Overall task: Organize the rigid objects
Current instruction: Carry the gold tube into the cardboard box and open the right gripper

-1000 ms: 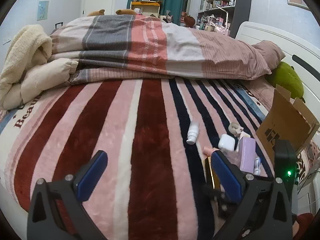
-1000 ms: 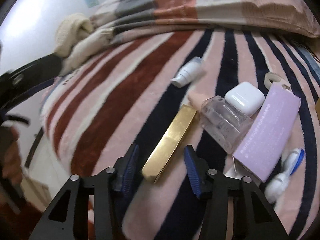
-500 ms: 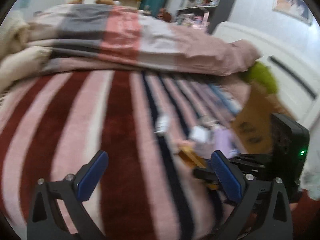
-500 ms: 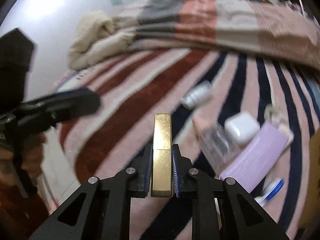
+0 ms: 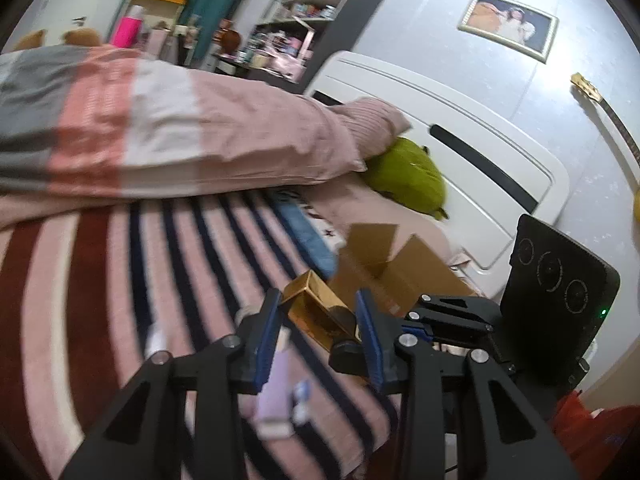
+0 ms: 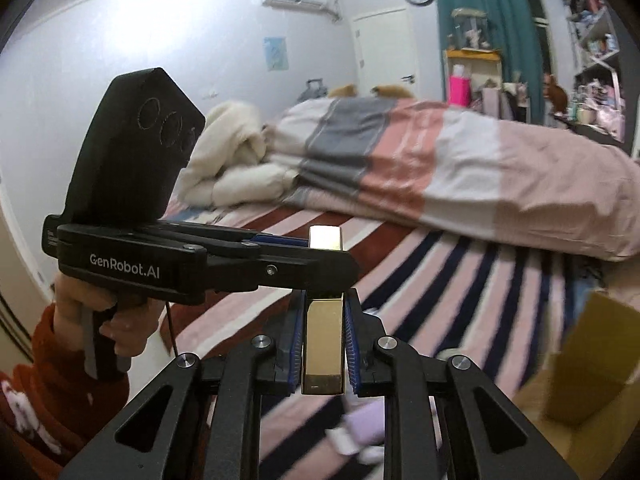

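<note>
Right wrist view: right gripper (image 6: pixel 323 344) jaws pinching the gold box (image 6: pixel 323 340) by its long sides near the near end, box sticking out ahead, lifted clear of the striped blanket (image 6: pixel 460 280). The left gripper (image 6: pixel 280 256) comes in across it from the left, held by a hand (image 6: pixel 86 308) in a red sleeve; its jaws are closing over the far half of the gold box, which sits between them. Left wrist view agrees: left gripper (image 5: pixel 318 320) jaws narrow, box between the blue pads, but contact on both sides too blurred to call. Two-handed hold reads as a handover or a re-grip, likely to turn the box before stowing.

Further out: open cardboard box (image 5: pixel 384 276) just beyond and right of the jaws, flaps up, probably the drop target. Still on the blanket below: purple carton (image 5: pixel 274 400), a small white-and-blue item (image 5: pixel 301 398), blurred. Far side: folded duvet (image 6: pixel 440 160), green cushion (image 5: pixel 408 180) by the headboard (image 5: pixel 460 128).

Judgement: early in the task, most items not yet put away.
</note>
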Demonstrator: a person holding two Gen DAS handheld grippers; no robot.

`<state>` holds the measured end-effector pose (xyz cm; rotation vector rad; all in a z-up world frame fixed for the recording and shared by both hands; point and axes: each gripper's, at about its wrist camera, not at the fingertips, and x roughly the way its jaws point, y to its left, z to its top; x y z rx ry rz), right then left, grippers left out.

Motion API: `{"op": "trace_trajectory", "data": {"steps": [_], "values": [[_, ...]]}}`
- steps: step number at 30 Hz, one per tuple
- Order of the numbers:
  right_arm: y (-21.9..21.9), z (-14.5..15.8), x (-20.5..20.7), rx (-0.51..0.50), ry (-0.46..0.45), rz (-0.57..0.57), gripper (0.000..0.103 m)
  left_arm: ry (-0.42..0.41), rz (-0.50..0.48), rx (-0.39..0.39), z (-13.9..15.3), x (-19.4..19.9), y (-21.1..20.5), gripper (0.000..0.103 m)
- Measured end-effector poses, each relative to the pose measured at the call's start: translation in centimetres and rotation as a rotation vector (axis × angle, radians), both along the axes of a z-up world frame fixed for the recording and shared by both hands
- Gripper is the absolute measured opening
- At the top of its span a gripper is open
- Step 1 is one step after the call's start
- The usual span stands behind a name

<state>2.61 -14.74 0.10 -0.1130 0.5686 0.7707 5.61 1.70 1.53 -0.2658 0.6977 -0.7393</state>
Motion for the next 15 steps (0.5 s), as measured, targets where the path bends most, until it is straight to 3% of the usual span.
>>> {"op": "trace_trajectory", "data": {"steps": [7,11,15], "values": [[-9.4,1.1,2.5,0.025,0.071,-0.18,0.014,0.06,-0.158,0.037,0.9,4.7,-10.7,0.031],[-13.6,0.0,4.4,-0.021,0.149,-0.268,0.014,0.127,-0.24,0.109,-0.3,7.3,-17.5,0.03],[-16.0,-1.3,6.5,-0.074,0.256,-0.306,0.013,0.203,-0.278,0.162,-2.1,8.9,-20.6,0.03]]}}
